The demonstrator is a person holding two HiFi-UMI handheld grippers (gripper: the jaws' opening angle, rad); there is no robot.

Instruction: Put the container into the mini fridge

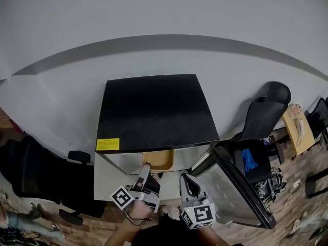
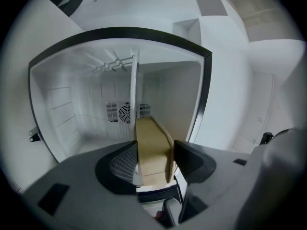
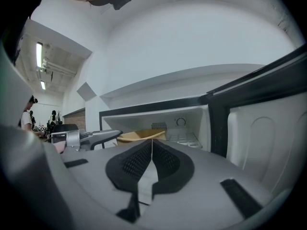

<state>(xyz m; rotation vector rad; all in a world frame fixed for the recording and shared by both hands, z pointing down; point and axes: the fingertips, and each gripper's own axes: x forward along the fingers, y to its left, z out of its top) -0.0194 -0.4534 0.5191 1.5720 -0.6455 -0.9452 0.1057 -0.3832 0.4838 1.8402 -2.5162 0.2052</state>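
The mini fridge (image 1: pixel 154 111) has a black top, and its door (image 1: pixel 241 188) hangs open to the right. My left gripper (image 1: pixel 145 170) is shut on a tan container (image 1: pixel 159 160) at the fridge's mouth. In the left gripper view the pads clamp the container (image 2: pixel 152 152) on both sides, and its far end points into the white fridge cavity (image 2: pixel 86 123). My right gripper (image 1: pixel 188 181) hovers beside it in front of the opening. Its jaws are shut with nothing between them (image 3: pixel 152 150). The right gripper view shows the container (image 3: pixel 139 136) and the left gripper (image 3: pixel 91 137) at the left.
The fridge stands on a white platform (image 1: pixel 110 181) against a white wall. Black office chairs stand at the left (image 1: pixel 31 173) and right (image 1: pixel 264 111). A small wooden table (image 1: pixel 297 127) is at the far right. A shelf (image 2: pixel 134 95) and fan vent (image 2: pixel 125 112) sit inside the fridge.
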